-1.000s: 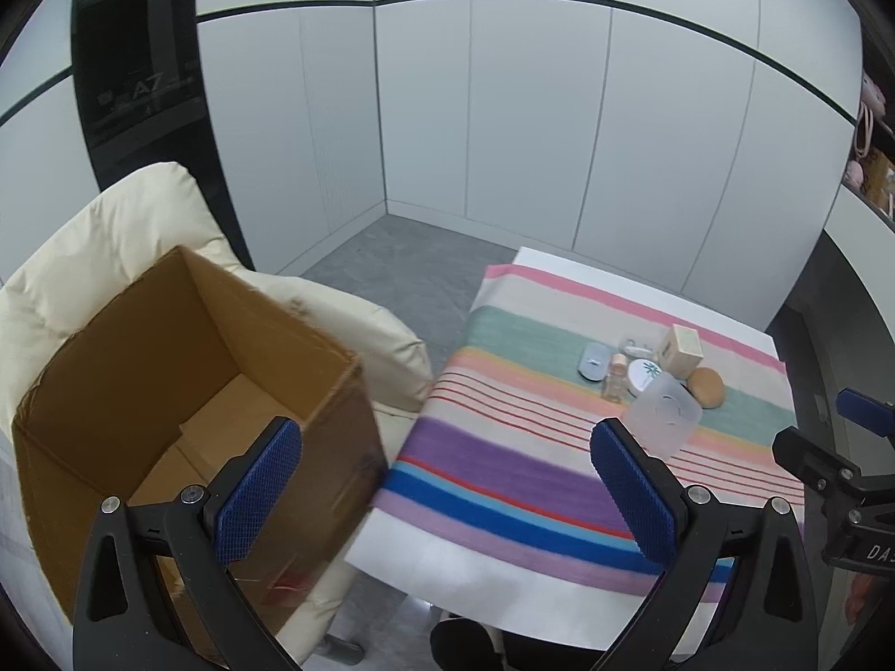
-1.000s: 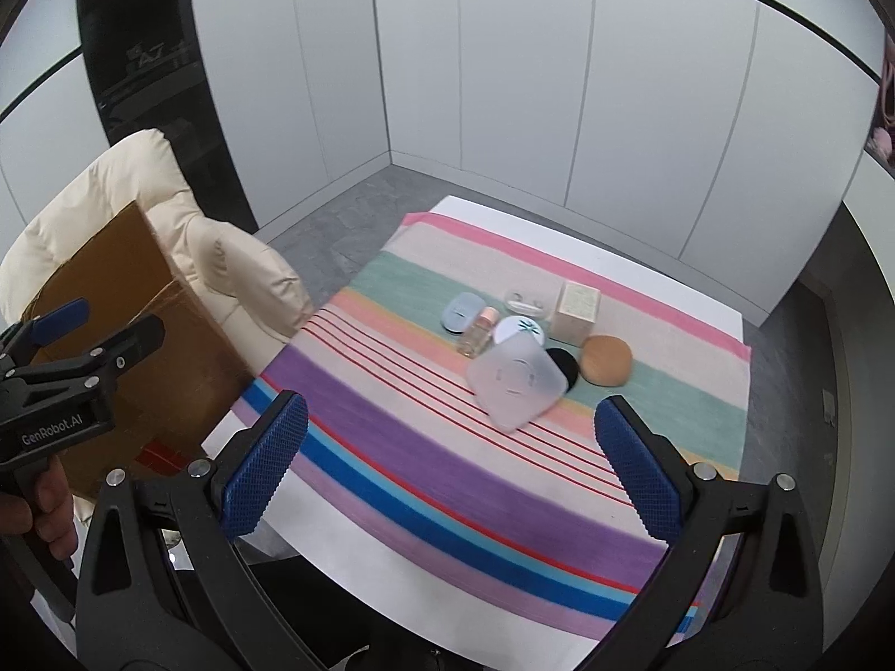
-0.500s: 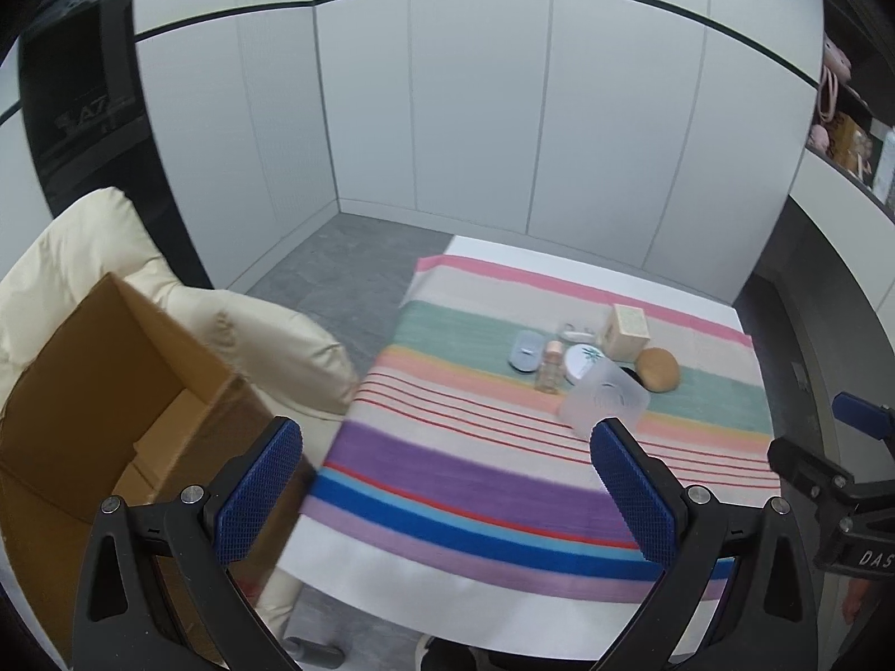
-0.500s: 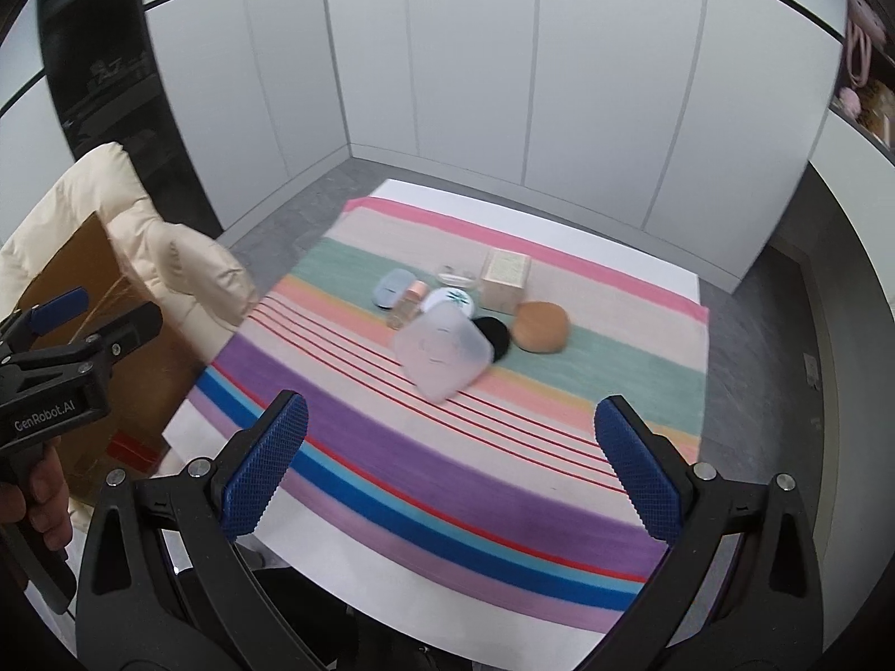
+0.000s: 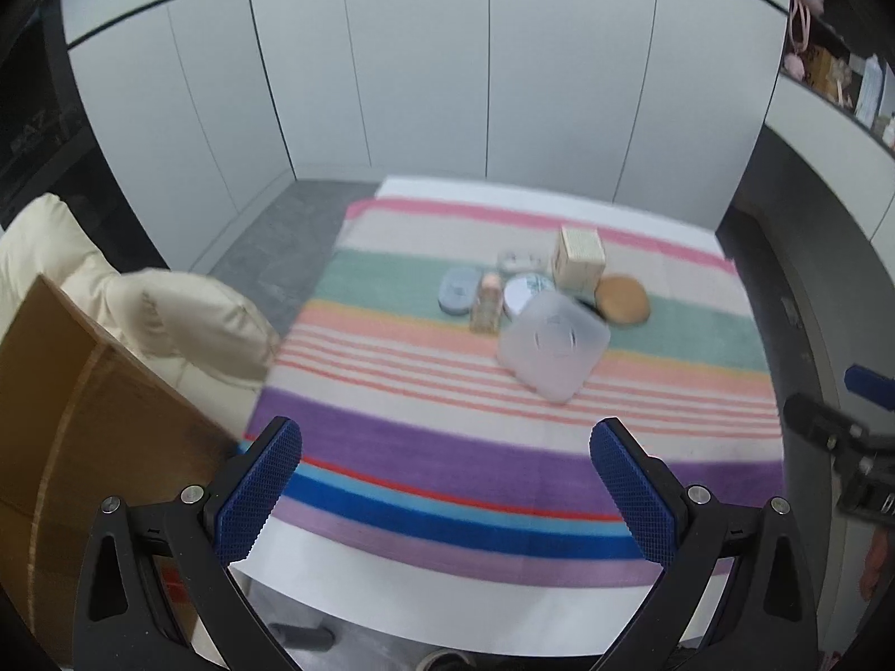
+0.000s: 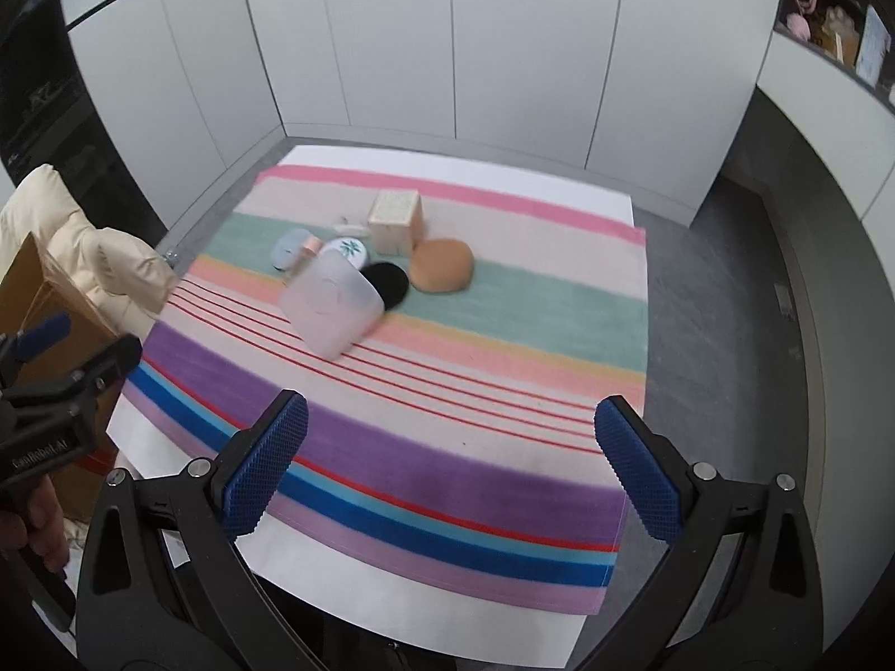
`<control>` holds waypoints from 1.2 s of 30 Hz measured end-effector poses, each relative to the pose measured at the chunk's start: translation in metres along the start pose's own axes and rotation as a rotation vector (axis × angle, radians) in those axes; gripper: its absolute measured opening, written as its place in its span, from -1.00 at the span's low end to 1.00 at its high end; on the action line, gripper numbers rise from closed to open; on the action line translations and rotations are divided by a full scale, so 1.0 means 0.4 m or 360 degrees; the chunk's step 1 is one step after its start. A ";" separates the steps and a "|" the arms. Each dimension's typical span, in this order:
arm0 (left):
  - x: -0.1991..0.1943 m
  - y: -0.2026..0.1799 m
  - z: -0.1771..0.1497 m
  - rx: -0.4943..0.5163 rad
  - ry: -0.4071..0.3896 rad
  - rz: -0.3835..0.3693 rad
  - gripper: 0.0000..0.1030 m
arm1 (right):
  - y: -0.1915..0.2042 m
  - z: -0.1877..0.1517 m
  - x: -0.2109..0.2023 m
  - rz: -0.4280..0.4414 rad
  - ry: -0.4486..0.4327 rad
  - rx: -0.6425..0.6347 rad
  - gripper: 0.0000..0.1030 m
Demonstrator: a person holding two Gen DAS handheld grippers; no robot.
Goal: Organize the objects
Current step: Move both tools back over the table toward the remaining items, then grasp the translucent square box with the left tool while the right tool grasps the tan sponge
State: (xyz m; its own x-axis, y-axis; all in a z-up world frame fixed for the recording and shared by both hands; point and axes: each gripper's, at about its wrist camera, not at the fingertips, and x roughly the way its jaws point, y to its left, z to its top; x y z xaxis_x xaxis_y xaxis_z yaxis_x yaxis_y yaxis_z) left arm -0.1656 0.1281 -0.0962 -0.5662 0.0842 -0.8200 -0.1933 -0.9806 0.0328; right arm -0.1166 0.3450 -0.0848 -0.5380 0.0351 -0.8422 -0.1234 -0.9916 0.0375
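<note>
A cluster of small objects lies mid-table on a striped cloth (image 5: 447, 447): a translucent plastic container (image 5: 554, 346) (image 6: 331, 305), a cream box (image 5: 579, 256) (image 6: 396, 221), a tan round puff (image 5: 622, 299) (image 6: 442, 264), a white round tin (image 5: 523, 291) (image 6: 347, 249), a small pink-capped bottle (image 5: 485, 302), a blue-grey compact (image 5: 457, 289) (image 6: 290, 246) and a black disc (image 6: 389, 282). My left gripper (image 5: 447, 492) and my right gripper (image 6: 447, 475) are both open and empty, above the table's near edge, well short of the cluster.
An open cardboard box (image 5: 72, 425) (image 6: 45, 291) sits on a cream padded chair (image 5: 168, 324) left of the table. White wall panels stand behind. A shelf with small items (image 5: 833, 72) is at the upper right. Grey floor surrounds the table.
Both views have swung right, from the cardboard box toward the table. The object cluster is now nearer the centre and larger. Both grippers stay open.
</note>
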 end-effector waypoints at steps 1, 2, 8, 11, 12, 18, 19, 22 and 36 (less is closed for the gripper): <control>0.013 -0.006 -0.004 0.0001 0.0019 -0.0009 1.00 | -0.005 -0.001 0.010 0.0006 0.0012 0.0013 1.00; 0.030 -0.014 -0.004 0.0011 0.0034 -0.0028 1.00 | -0.011 0.001 0.025 0.0007 0.0027 0.0021 1.00; 0.156 -0.072 0.033 0.0118 0.0069 -0.0070 1.00 | -0.026 0.027 0.125 -0.0043 0.0066 0.0002 1.00; 0.243 -0.110 0.044 0.0205 0.0134 -0.0117 1.00 | -0.037 0.037 0.179 -0.0062 0.0101 -0.0004 1.00; 0.267 -0.120 0.045 0.0238 0.0152 -0.0125 1.00 | -0.040 0.039 0.196 -0.0069 0.0113 -0.0009 1.00; 0.393 -0.174 0.054 0.0367 0.0226 -0.0266 1.00 | -0.053 0.060 0.295 -0.0079 0.0166 -0.0041 1.00; 0.407 -0.178 0.058 0.0371 0.0218 -0.0270 1.00 | -0.053 0.064 0.311 -0.0078 0.0173 -0.0046 1.00; 0.435 -0.190 0.076 0.0398 0.0157 -0.0324 1.00 | -0.052 0.079 0.366 -0.0068 0.0202 -0.0063 1.00; 0.447 -0.099 0.087 0.0139 0.0111 -0.0379 0.74 | 0.012 0.191 0.570 -0.0030 0.0193 -0.0084 0.95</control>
State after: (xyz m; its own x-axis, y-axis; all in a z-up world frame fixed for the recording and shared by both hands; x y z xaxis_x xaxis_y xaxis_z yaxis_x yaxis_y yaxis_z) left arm -0.2871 0.1884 -0.2244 -0.4401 0.2956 -0.8479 -0.3849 -0.9152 -0.1193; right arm -0.3038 0.3576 -0.2356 -0.4311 0.0420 -0.9013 -0.0866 -0.9962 -0.0050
